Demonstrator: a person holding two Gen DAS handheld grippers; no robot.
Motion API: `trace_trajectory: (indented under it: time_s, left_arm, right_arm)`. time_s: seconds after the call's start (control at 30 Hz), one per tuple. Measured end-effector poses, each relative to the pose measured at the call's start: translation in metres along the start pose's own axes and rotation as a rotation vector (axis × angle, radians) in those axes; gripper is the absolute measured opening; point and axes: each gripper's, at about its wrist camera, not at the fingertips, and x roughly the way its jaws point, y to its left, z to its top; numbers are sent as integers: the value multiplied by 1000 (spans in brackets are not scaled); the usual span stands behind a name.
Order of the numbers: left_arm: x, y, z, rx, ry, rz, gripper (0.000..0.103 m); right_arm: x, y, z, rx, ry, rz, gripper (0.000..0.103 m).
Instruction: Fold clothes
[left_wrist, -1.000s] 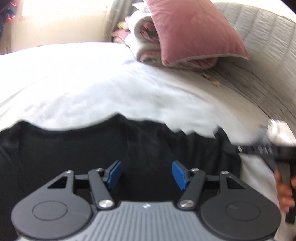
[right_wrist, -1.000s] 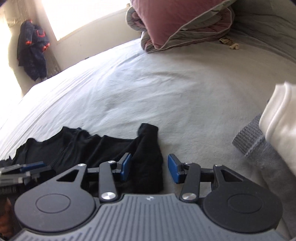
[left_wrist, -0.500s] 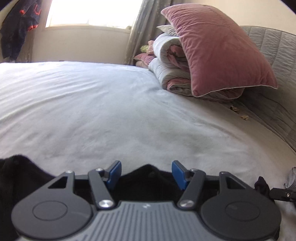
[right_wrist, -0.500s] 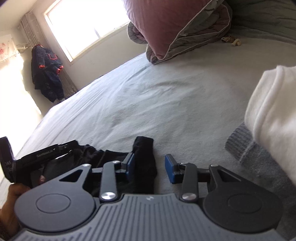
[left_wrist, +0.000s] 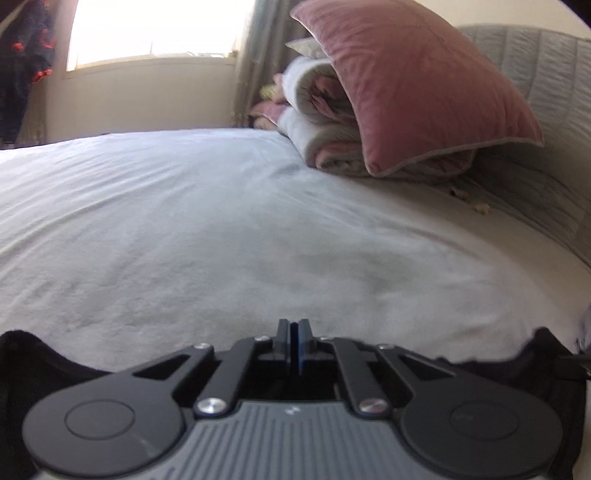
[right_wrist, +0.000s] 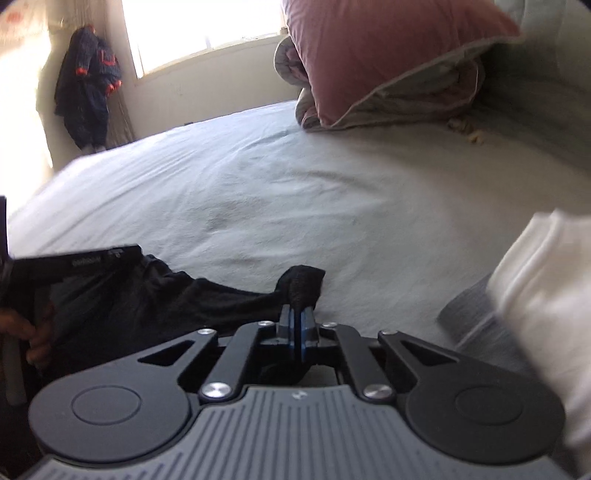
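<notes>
Both hand-held grippers, the left and right, have just closed, pinching the limp, light black garment by its top edge, low in frame.

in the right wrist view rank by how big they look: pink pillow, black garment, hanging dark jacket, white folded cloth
1. Pink pillow and black garment: similar, unsure.
2. White folded cloth: near the camera and cut off by the edge, so unsure.
3. Hanging dark jacket: smallest, but farthest.

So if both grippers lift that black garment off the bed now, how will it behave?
The black garment will probably sag between the two grippers, since it already lies wrinkled and slack. It looks thin, so likely light. The right gripper pinches only a corner, which might slip.
</notes>
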Motion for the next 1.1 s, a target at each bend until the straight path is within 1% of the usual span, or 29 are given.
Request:
trace_trajectory:
  time_s: [0.07,0.17,0.23,0.27,0.3,0.37,0.43,0.47,0.5,0.57,0.63,0.67,0.7,0.77,0.8,0.87,0.93,1.1]
  left_arm:
    - [3,1,1,-13,4,26,3]
    - [9,-4,0,17,31,42,3]
    - [9,-4,2,23,36,36,4]
    - [9,-3,3,25,39,33,5]
    - [6,-3,4,21,40,20,6]
    - [-3,-2,7,17,35,-20,6]
    - [-15,-10,9,42,13,-53,11]
    - [-21,-16,10,66,8,-67,17]
    - [-27,-23,11,90,4,-80,20]
    - [-36,-39,12,147,5,-121,20]
    - [-42,-56,11,200,18,-173,22]
    - [-44,-64,11,226,27,-197,24]
    - [-44,-72,10,251,34,-218,30]
    - [-39,-86,10,297,44,-260,37]
    - [-34,-91,10,314,54,-280,37]
    - [-20,-100,9,348,81,-323,37]
    - [-6,-107,6,375,118,-364,37]
    - [9,-128,-5,446,165,-434,37]
  right_arm:
    - [0,2,0,-40,21,-43,3]
    - [18,5,-8,-70,86,-69,3]
    - [23,3,-12,-69,76,-60,5]
    - [20,-1,-10,-50,62,-38,6]
    - [17,-5,-8,-29,46,-14,6]
    - [4,-14,-3,-4,11,23,14]
    - [-11,-22,2,-6,-7,34,16]
    - [-19,-26,5,-16,-9,39,19]
    - [-25,-28,5,-29,-11,47,20]
    - [-33,-31,5,-59,-3,69,24]
    - [-36,-30,1,-108,21,95,24]
    - [-36,-27,-1,-137,36,103,24]
    - [-36,-24,-3,-168,52,109,24]
    - [-34,-16,-9,-224,83,144,26]
    - [-33,-12,-13,-251,98,162,28]
    - [-30,-6,-18,-300,127,186,37]
    - [-25,-3,-24,-340,157,191,37]
    - [-15,-12,-26,-298,169,207,37]
